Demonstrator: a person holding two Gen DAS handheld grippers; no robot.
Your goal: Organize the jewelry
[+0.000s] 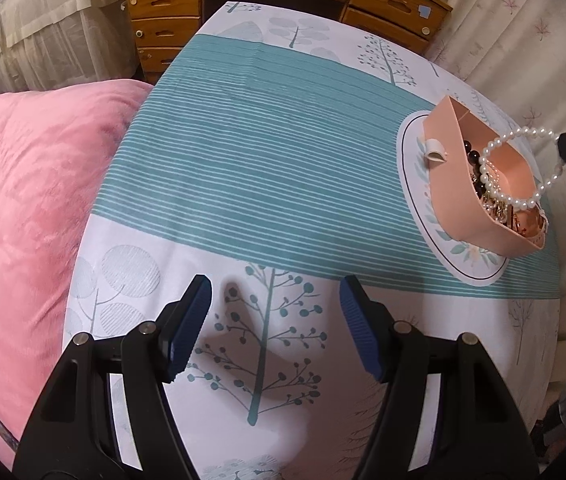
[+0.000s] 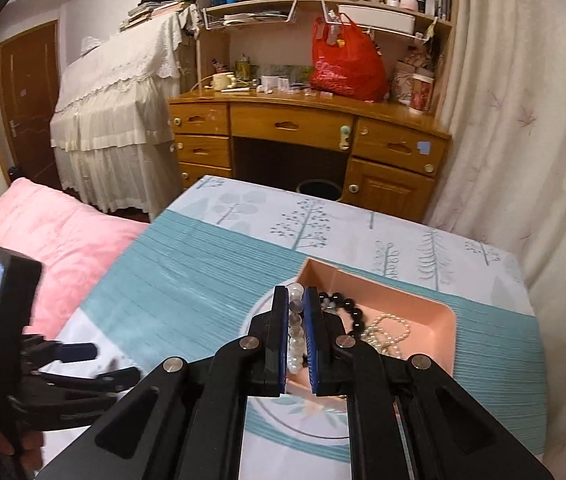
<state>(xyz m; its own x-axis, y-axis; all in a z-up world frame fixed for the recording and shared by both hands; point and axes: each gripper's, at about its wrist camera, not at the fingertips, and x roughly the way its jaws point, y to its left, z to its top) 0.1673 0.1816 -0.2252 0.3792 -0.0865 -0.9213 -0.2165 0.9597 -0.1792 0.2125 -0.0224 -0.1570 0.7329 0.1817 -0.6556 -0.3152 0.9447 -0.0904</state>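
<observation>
A pink tray [image 1: 457, 184] stands at the right of the bed cover, holding a black bead bracelet [image 1: 472, 154] and gold chains [image 1: 501, 206]. A white pearl bracelet [image 1: 483, 168] hangs above the tray from my right gripper [image 1: 563, 146], seen at the frame's right edge. In the right wrist view my right gripper [image 2: 297, 300] is shut on the pearl bracelet [image 2: 295, 328] over the tray [image 2: 435, 320]; the black bead bracelet [image 2: 347, 308] and a pearl chain [image 2: 387, 332] lie inside. My left gripper [image 1: 275, 292] is open and empty over the cover's tree print.
A pink quilt [image 1: 23, 208] lies left of the teal-striped cover [image 1: 263, 152]. A wooden desk with drawers [image 2: 303, 132] stands beyond the bed, a curtain [image 2: 523, 120] at the right. My left gripper [image 2: 79, 354] shows low on the left in the right wrist view.
</observation>
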